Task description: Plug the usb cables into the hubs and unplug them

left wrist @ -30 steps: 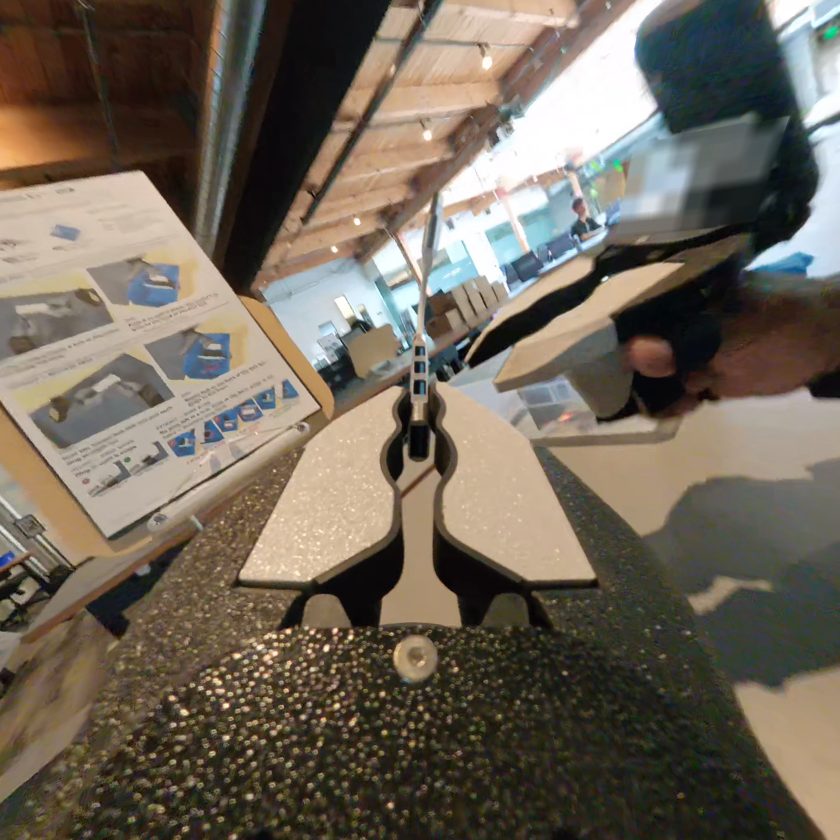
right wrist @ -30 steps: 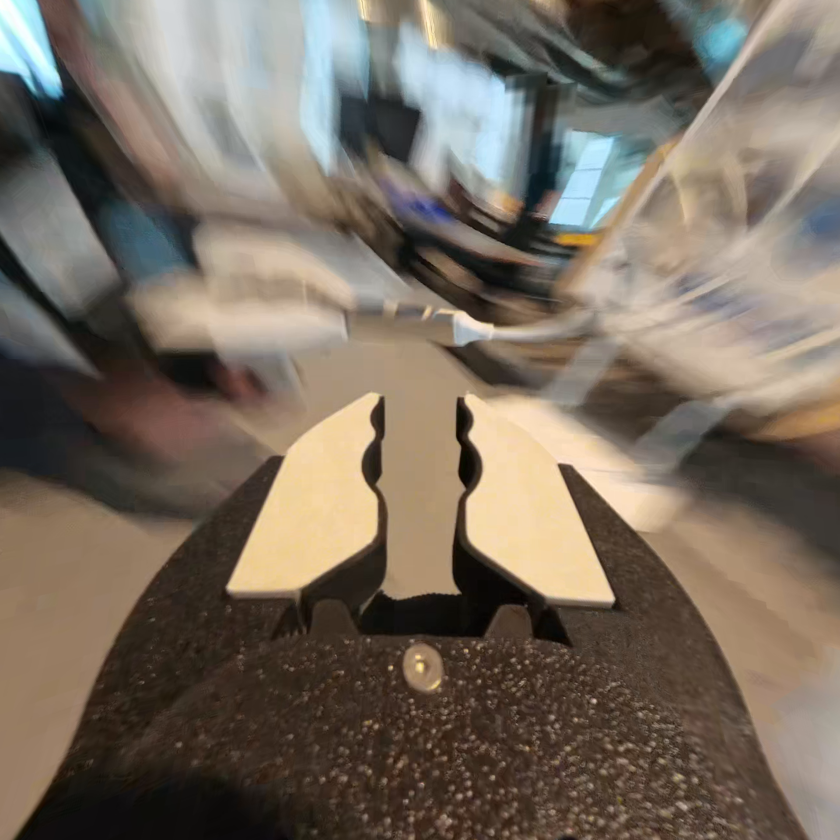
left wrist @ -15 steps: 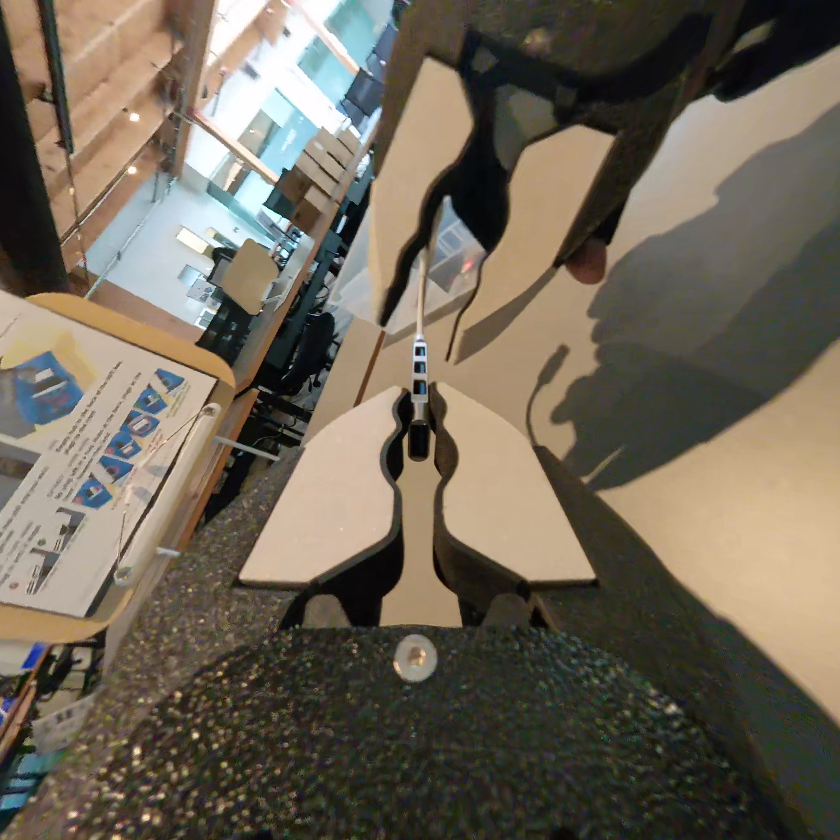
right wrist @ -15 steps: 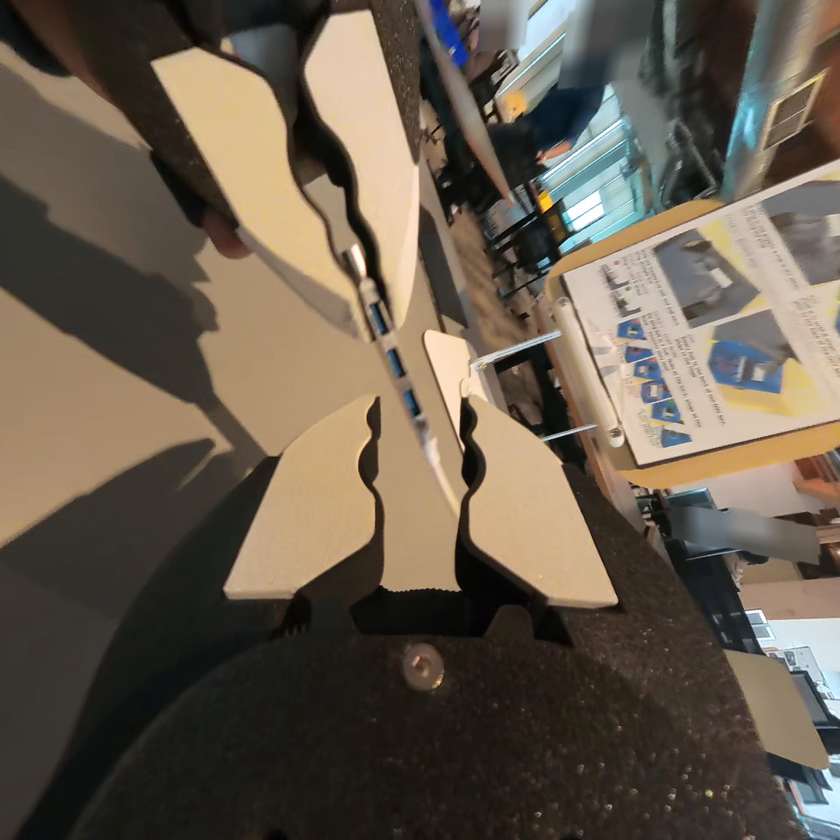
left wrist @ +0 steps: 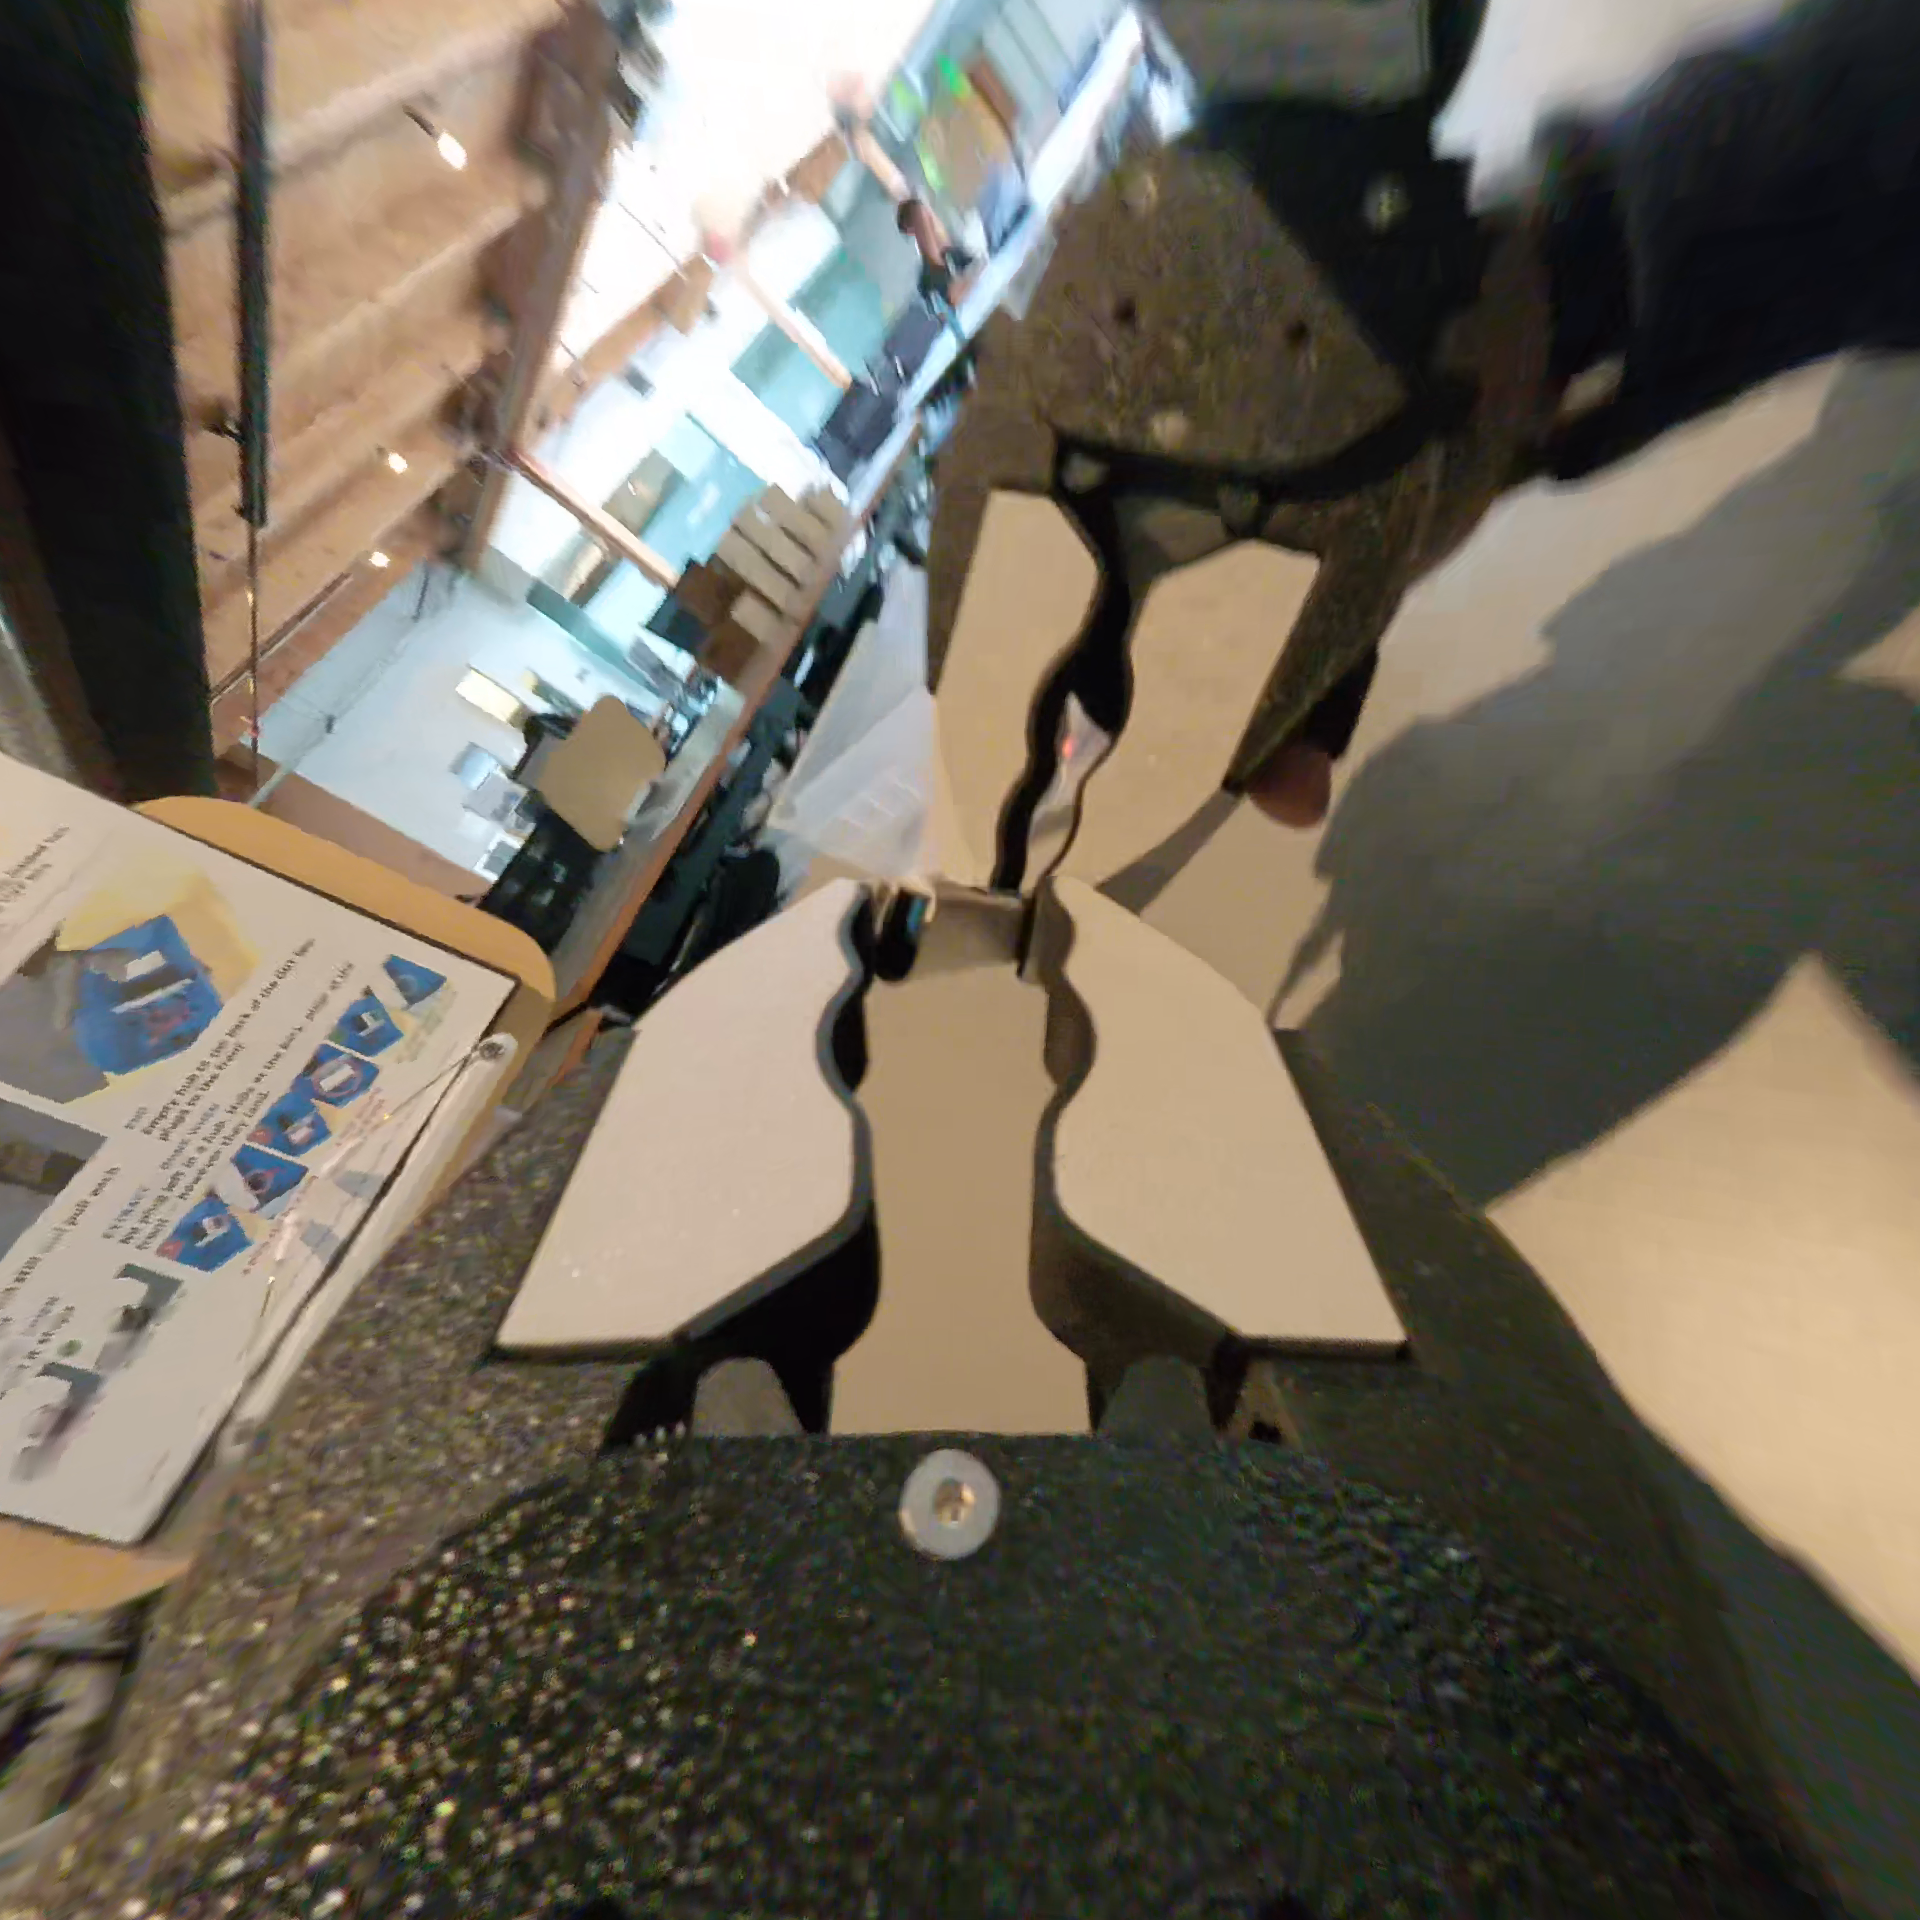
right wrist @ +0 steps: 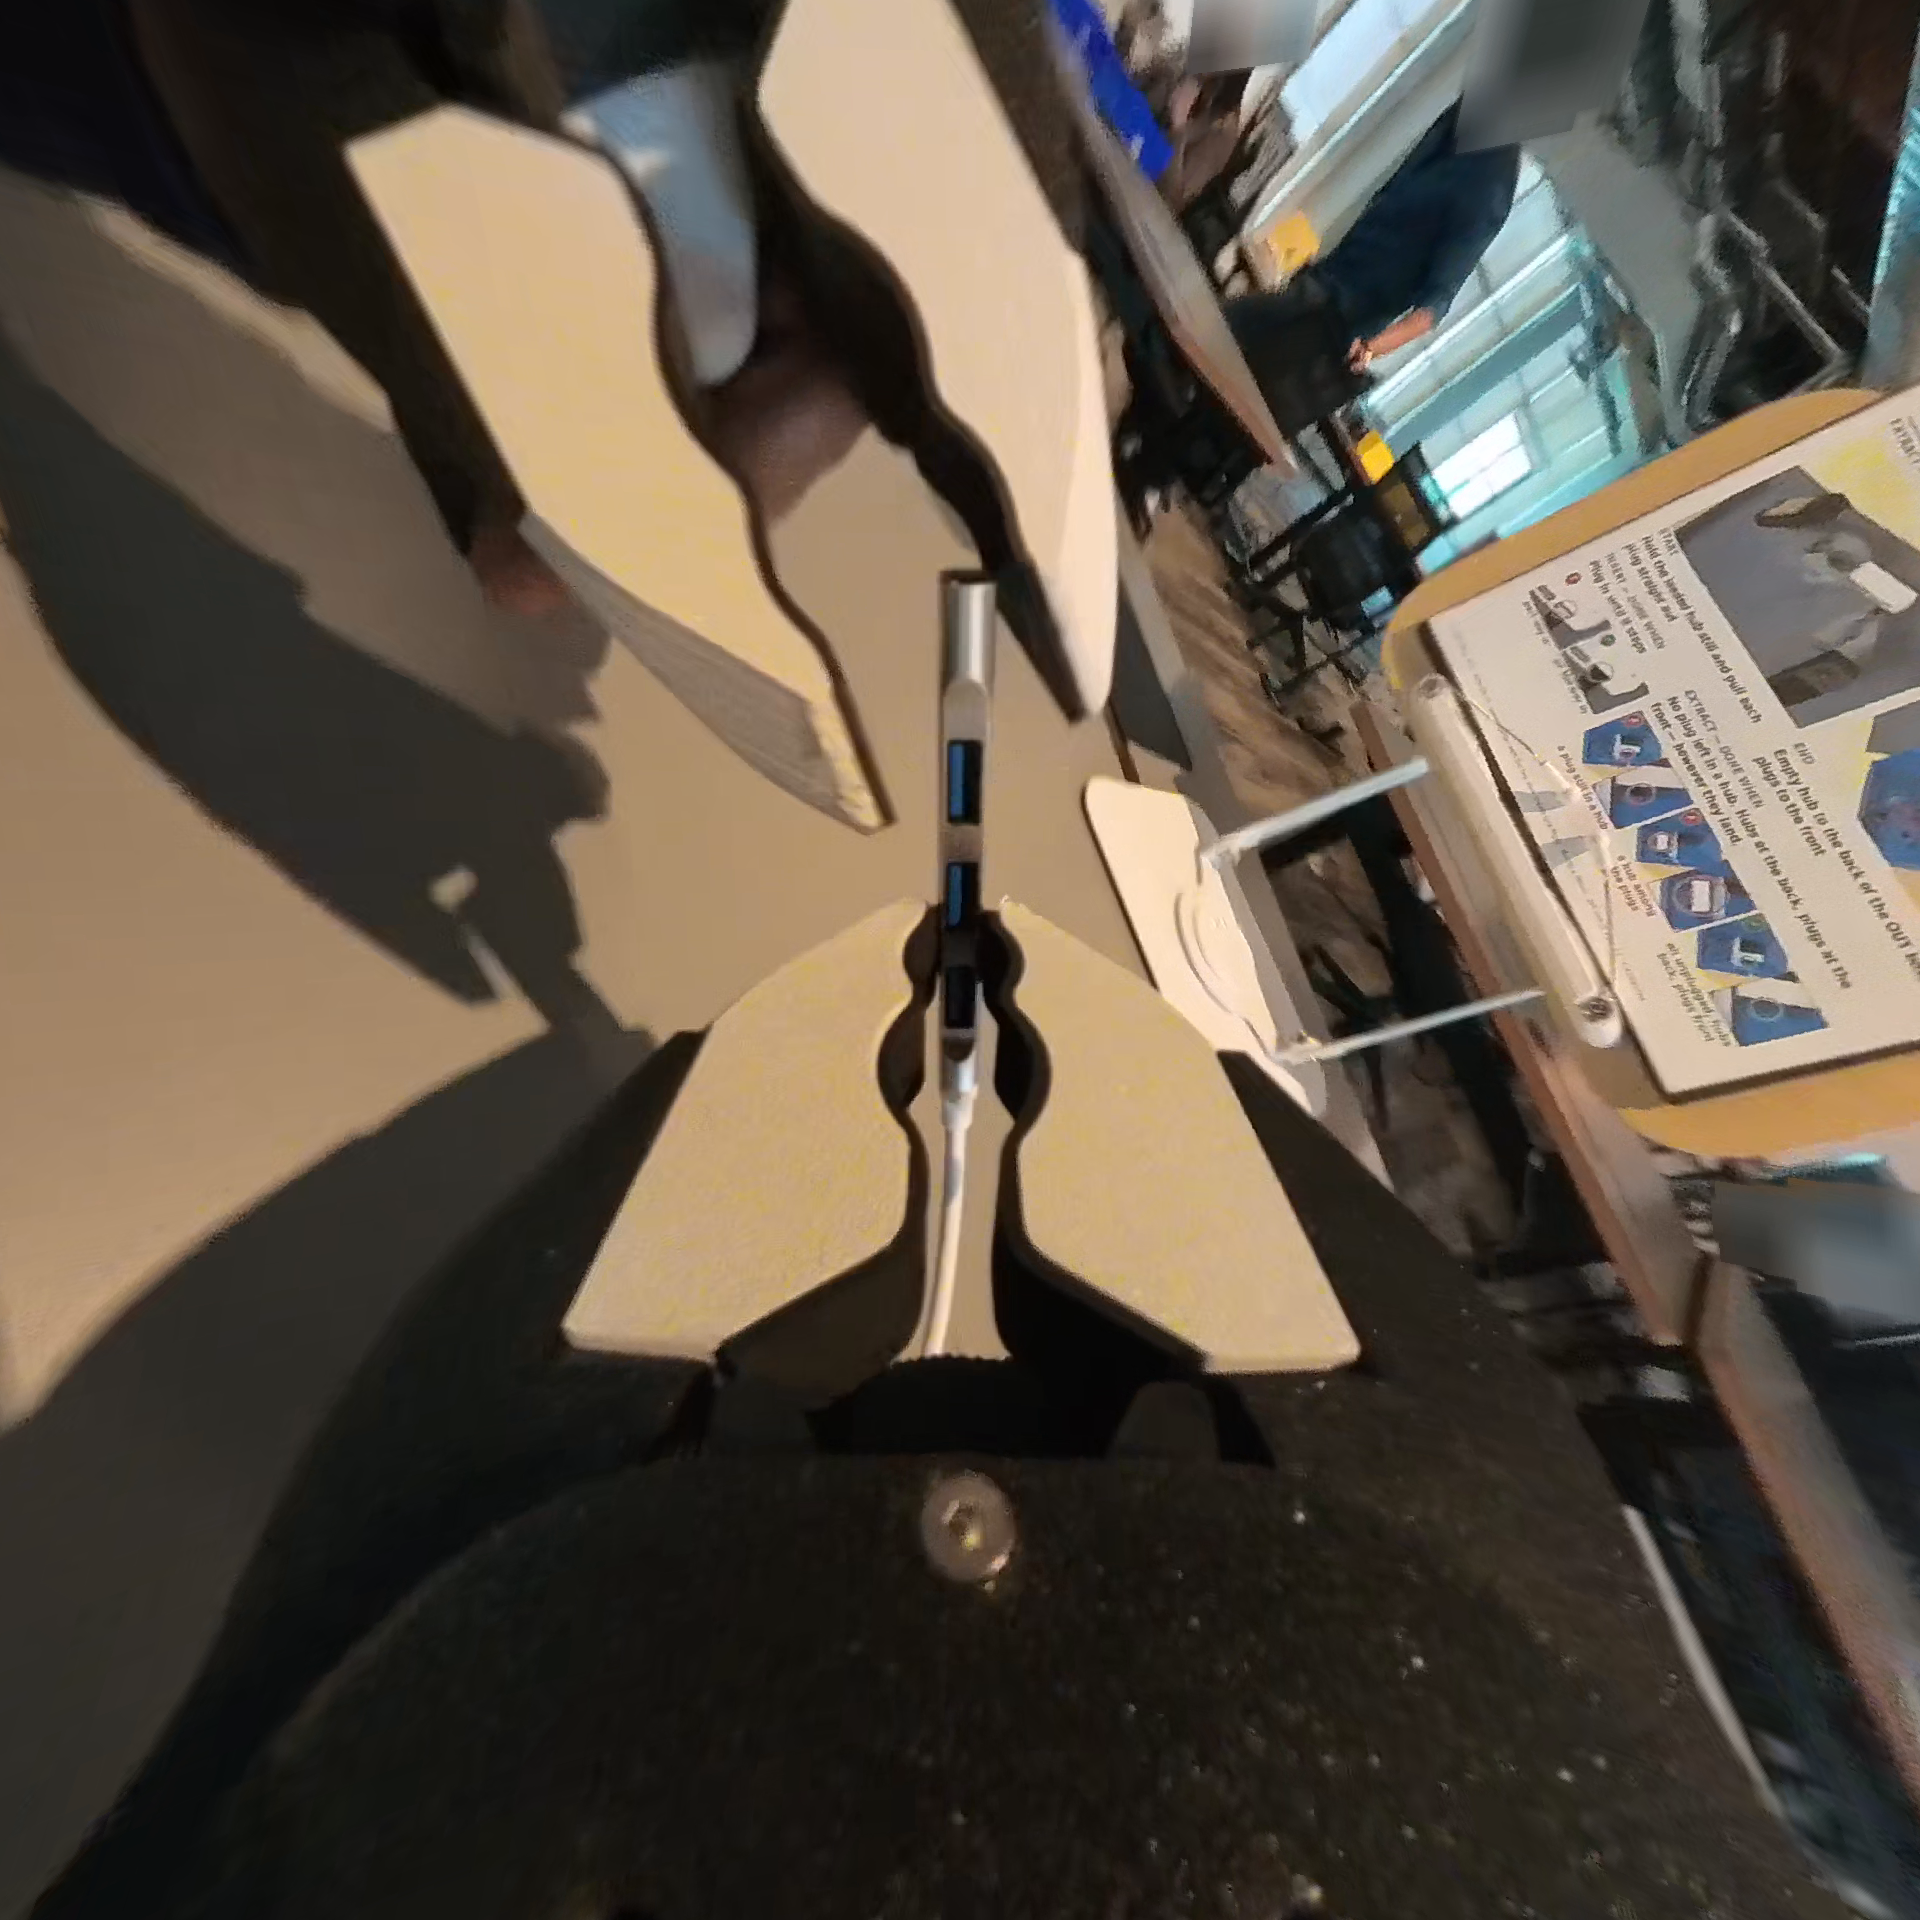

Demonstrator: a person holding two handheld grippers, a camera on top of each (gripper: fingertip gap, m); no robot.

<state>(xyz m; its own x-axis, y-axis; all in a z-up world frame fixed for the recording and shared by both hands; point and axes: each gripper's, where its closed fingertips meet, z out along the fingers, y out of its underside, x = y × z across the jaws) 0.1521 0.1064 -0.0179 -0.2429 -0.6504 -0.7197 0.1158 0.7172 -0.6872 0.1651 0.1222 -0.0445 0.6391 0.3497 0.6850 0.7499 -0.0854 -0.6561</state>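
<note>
1. Our right tongs (right wrist: 964,914) are clamped on the slim silver USB hub (right wrist: 966,727), gripping it at the end where its white cable (right wrist: 951,1226) leaves and runs back between the fingers toward the body.
2. The hub points straight forward from the right tongs, held in the air above the pale desk (right wrist: 208,1039); blue ports show along its side.
3. Our left tongs (left wrist: 951,914) stand spread apart, with the desk showing through the gap; a dark object sits by the left fingertip, too blurred for us to identify.
4. In the right wrist view the left tongs (right wrist: 935,623) face us, their fingers parted on either side of the hub's far end; whether they touch it we cannot tell.
5. In the left wrist view the right tongs (left wrist: 1039,873) meet ours tip to tip.
6. An instruction sheet (right wrist: 1704,748) on a stand sits at the desk's edge.
</note>
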